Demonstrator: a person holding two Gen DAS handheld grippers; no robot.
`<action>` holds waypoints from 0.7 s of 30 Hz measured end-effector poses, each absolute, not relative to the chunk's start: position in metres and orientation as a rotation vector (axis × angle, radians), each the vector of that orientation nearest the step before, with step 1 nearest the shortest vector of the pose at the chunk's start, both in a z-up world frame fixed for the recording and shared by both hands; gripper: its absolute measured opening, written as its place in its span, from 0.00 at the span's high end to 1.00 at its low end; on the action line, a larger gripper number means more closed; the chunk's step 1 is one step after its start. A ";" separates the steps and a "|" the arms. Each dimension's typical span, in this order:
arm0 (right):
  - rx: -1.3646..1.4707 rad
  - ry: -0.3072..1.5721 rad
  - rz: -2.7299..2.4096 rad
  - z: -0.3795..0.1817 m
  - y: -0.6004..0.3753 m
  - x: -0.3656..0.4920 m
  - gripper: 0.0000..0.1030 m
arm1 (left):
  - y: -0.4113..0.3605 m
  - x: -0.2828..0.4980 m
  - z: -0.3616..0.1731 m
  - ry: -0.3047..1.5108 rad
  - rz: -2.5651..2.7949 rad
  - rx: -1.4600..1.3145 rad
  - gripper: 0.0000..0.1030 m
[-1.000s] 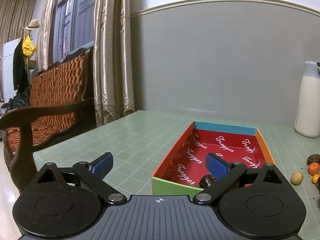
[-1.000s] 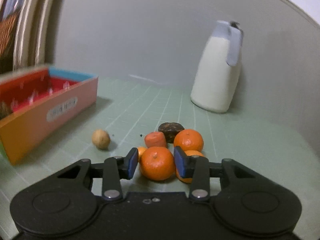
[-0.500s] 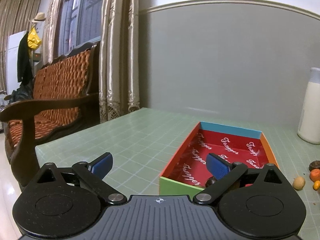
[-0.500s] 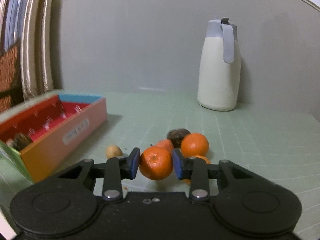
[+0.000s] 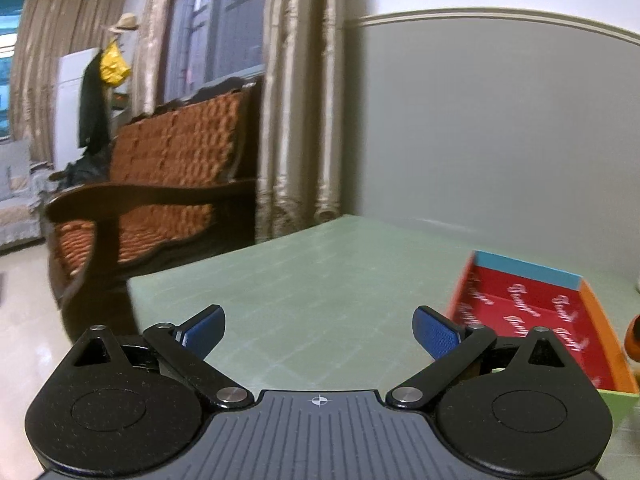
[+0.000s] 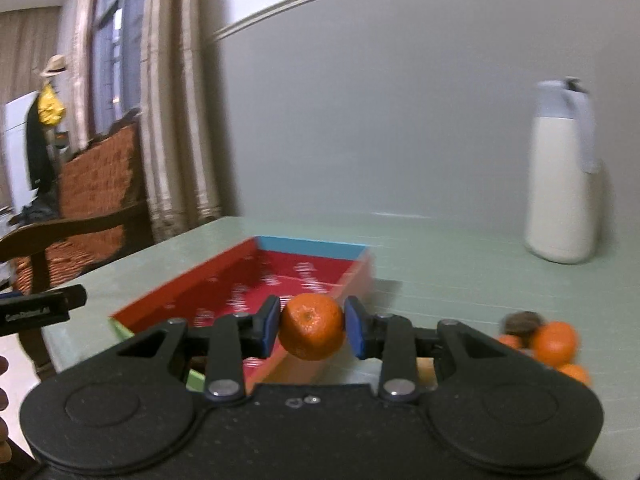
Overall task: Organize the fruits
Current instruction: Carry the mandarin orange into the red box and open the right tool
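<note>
My right gripper [image 6: 312, 326] is shut on an orange tangerine [image 6: 311, 327], held in the air over the near right wall of the red cardboard box [image 6: 236, 272]. More tangerines [image 6: 554, 342] and a dark round fruit [image 6: 520, 322] lie in a heap on the table to the right. In the left wrist view my left gripper [image 5: 318, 330] stands open over the green table with nothing between its blue pads, and the red box [image 5: 524, 312] lies to its right. An orange fruit [image 5: 634, 338] peeks in at the right edge.
A white jug [image 6: 562, 184] with a grey lid stands at the back right near the wall. A wooden bench with orange cushions [image 5: 160, 196] stands beyond the table's left edge, by the curtains. The other gripper's black body [image 6: 40, 308] shows at the left of the right wrist view.
My right gripper closed on the tangerine, lifted it off the heap and swung left toward the box. My left gripper drew away leftward, so the box slid to its right edge.
</note>
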State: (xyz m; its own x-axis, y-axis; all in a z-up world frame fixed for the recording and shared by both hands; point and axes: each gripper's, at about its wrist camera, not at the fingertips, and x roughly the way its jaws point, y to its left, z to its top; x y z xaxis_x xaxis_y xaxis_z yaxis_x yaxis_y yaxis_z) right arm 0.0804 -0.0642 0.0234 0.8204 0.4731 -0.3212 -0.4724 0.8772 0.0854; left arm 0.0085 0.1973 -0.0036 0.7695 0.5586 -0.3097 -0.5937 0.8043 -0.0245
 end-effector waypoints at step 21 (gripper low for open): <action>-0.060 0.449 0.583 0.007 -0.005 0.082 0.65 | 0.248 -0.016 -0.010 0.305 0.715 -0.228 0.03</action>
